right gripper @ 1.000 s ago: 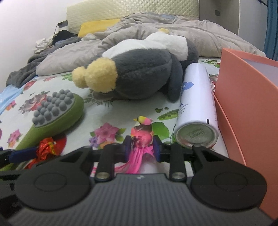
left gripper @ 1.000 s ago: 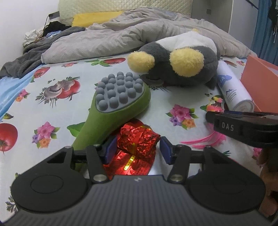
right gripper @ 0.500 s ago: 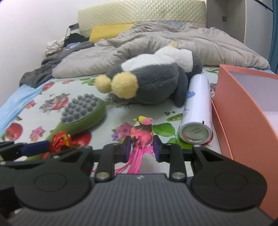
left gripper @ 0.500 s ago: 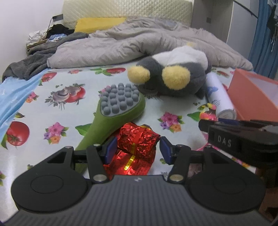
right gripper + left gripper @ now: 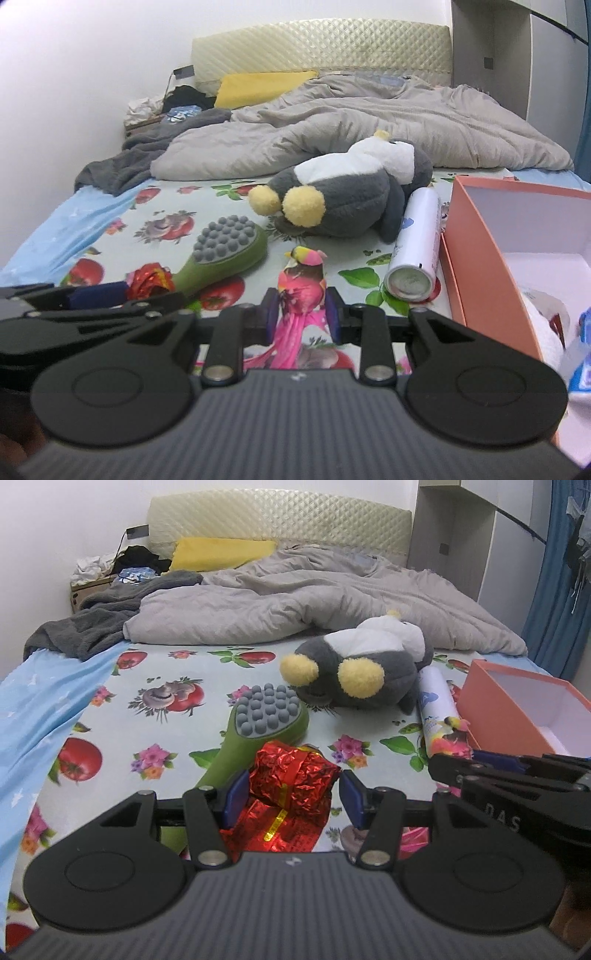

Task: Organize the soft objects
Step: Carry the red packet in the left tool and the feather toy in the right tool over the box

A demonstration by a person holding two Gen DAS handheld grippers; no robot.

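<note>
My left gripper (image 5: pixel 291 794) is shut on a crinkled red foil flower (image 5: pixel 293 775), held above the bed. My right gripper (image 5: pixel 300 312) is shut on a pink toy bird (image 5: pixel 302 288), also lifted. Each gripper shows in the other's view: the right gripper (image 5: pixel 517 775) at the right edge, the left gripper (image 5: pixel 92 295) with the red flower (image 5: pixel 151 278) at the left. A grey, white and yellow plush penguin (image 5: pixel 362 672) (image 5: pixel 343 192) lies on the flowered sheet ahead. An open orange box (image 5: pixel 524 705) (image 5: pixel 517 236) stands to the right.
A green massage brush with grey nubs (image 5: pixel 262 723) (image 5: pixel 225 254) lies left of the penguin. A white spray can (image 5: pixel 434 701) (image 5: pixel 417 243) lies between the penguin and the box. A rumpled grey duvet (image 5: pixel 295 602) and a yellow pillow (image 5: pixel 221 554) fill the far bed. The box holds a white item (image 5: pixel 546 325).
Both grippers have risen and pulled back with their objects; the bed items look smaller and farther, and more of the orange box's inside shows.
</note>
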